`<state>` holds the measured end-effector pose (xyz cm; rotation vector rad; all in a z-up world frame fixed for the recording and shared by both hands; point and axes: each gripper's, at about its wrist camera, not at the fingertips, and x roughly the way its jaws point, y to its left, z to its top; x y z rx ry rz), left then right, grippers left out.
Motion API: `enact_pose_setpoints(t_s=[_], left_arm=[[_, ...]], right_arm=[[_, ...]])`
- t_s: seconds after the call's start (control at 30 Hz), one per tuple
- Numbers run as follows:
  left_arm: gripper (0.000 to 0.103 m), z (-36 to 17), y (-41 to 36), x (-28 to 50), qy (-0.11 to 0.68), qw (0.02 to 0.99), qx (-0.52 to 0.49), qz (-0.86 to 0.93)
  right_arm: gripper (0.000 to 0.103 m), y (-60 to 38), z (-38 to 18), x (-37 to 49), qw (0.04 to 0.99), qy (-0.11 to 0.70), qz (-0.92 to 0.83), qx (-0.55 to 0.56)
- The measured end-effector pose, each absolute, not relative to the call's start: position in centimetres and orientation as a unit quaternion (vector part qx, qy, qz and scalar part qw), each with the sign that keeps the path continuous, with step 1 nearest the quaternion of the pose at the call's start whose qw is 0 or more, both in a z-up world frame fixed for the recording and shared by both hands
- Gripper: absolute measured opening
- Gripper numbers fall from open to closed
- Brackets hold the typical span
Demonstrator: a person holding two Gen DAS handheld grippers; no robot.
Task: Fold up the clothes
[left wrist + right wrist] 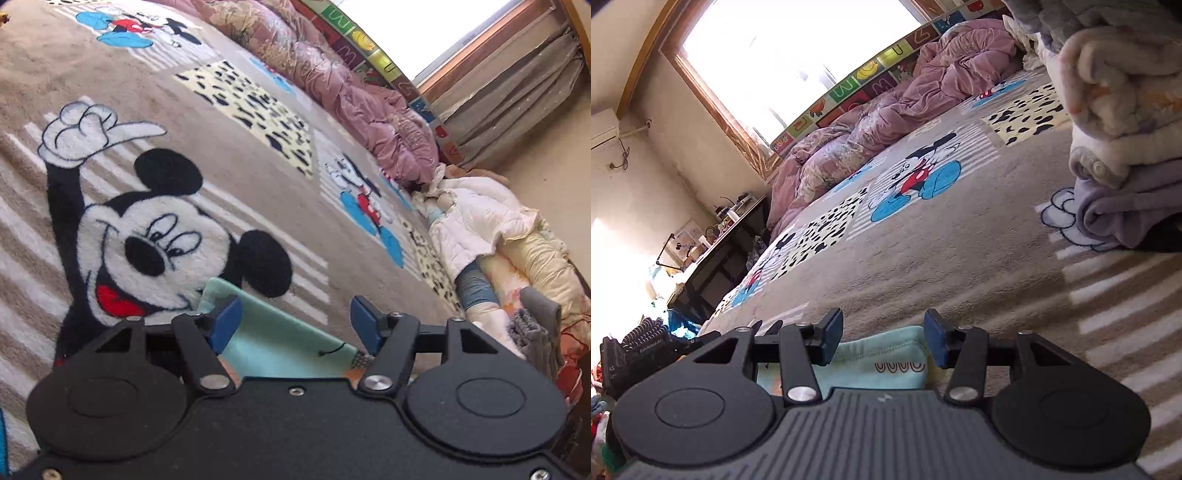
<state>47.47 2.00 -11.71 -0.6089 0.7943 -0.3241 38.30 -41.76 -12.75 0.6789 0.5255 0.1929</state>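
Note:
A small mint-green garment (280,339) lies flat on the brown Mickey Mouse blanket (229,173) that covers the bed. My left gripper (295,325) is open, low over the garment, its blue pads (225,321) on either side of the cloth and not closed on it. In the right wrist view the same garment (882,363) shows a hemmed edge and a row of small arches. My right gripper (882,338) is open just above that edge, holding nothing.
A crumpled pink duvet (354,96) runs along the far side under the window. A white padded jacket (476,221) and folded clothes lie at the bed's end. A stack of folded clothes (1126,140) stands at the right. A cluttered desk (713,243) is beyond the bed.

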Motion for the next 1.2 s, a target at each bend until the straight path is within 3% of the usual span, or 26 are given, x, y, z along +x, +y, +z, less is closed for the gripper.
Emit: enact_pose_setpoints(t_s=[0.07,0.13,0.27,0.43,0.5,0.57,0.6,0.63,0.67,0.7,0.77,1.0,1.07,1.2], left_arm=[[0.068,-12.2,1.8,47.3,0.371,0.868,-0.291,-0.157],[0.069,-11.0,1.7,47.1,0.370,0.867,-0.295,-0.159],[0.069,-9.9,1.8,46.8,0.341,0.857,-0.326,-0.208],[0.070,-10.9,-0.8,47.4,0.377,0.799,-0.358,-0.301],[0.082,-11.9,-2.4,47.9,0.398,0.779,-0.359,-0.326],[0.082,-13.0,-3.9,48.3,0.415,0.761,-0.358,-0.346],[0.066,-13.6,-3.6,48.5,0.401,0.785,-0.354,-0.313],[0.058,-14.1,-2.8,48.7,0.393,0.786,-0.375,-0.295],[0.048,-14.5,-1.9,49.0,0.385,0.787,-0.396,-0.276],[0.049,-14.4,-0.6,49.2,0.373,0.786,-0.422,-0.255],[0.060,-13.5,1.3,48.9,0.339,0.811,-0.430,-0.207],[0.066,-12.5,5.9,47.9,0.295,0.816,-0.487,-0.104],[0.067,-11.1,6.0,47.1,0.300,0.812,-0.488,-0.114],[0.069,-8.3,5.6,43.9,0.305,0.808,-0.480,-0.154]], right_arm=[[0.058,-42.2,-14.2,39.6,0.891,0.273,0.093,0.350],[0.050,-42.7,-15.5,40.8,0.878,0.288,0.091,0.373],[0.052,-42.4,-12.7,40.4,0.893,0.248,0.080,0.367],[0.052,-40.1,-10.6,40.7,0.885,0.240,0.182,0.356],[0.055,-38.5,-11.1,41.4,0.867,0.272,0.229,0.350],[0.061,-38.5,-12.7,41.7,0.852,0.290,0.216,0.377],[0.059,-39.0,-13.8,41.8,0.845,0.296,0.198,0.399],[0.037,-39.4,-15.0,41.9,0.837,0.302,0.180,0.420],[0.030,-39.8,-15.7,41.9,0.832,0.304,0.164,0.434],[0.032,-40.0,-15.6,41.7,0.835,0.299,0.154,0.436],[0.037,-40.5,-15.5,41.3,0.841,0.288,0.135,0.439],[0.042,-42.2,-15.0,40.0,0.857,0.249,0.066,0.446],[0.055,-42.4,-14.2,39.2,0.867,0.236,0.053,0.436],[0.055,-42.3,-11.5,35.8,0.880,0.211,0.082,0.417]])
